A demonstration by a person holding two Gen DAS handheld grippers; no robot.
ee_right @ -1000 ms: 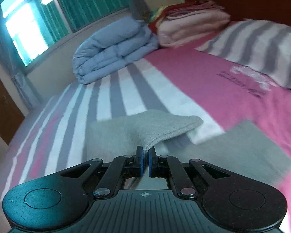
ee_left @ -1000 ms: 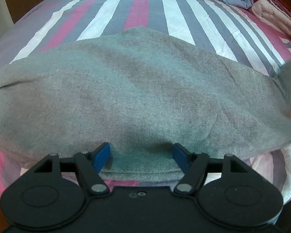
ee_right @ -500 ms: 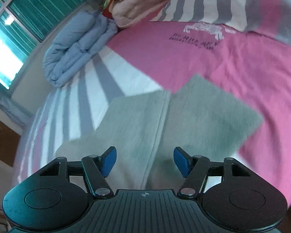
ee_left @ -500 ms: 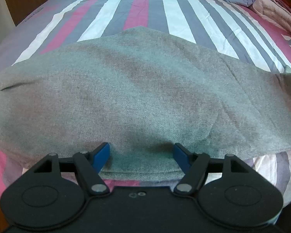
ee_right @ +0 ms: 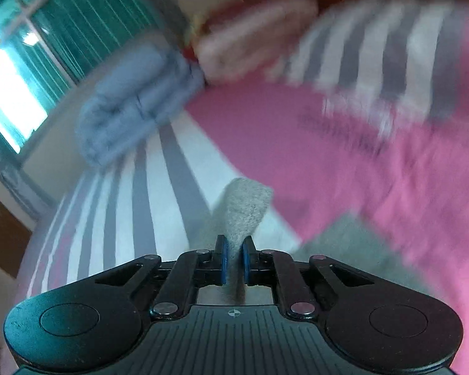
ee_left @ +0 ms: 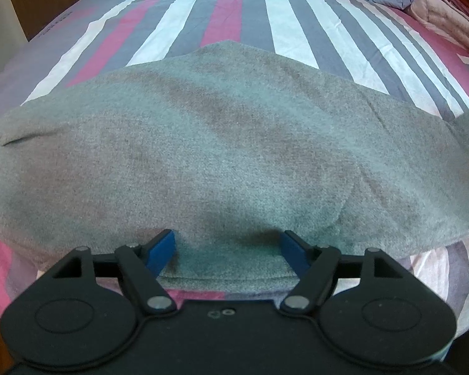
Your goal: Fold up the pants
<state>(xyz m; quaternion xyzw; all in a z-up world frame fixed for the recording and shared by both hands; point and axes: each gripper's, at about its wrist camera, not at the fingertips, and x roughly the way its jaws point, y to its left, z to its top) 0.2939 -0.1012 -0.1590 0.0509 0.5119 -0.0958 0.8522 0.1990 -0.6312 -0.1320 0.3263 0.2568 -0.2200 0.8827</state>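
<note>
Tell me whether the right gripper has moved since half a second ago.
Yes. The right gripper, open over flat pants then, now pinches the gray pants, lifted toward the blue quilt.

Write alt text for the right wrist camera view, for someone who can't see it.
The right gripper pinches a raised fold of the grey pants between its blue pads, above a pink and striped bed sheet. A folded blue blanket and a window are blurred behind.
</note>
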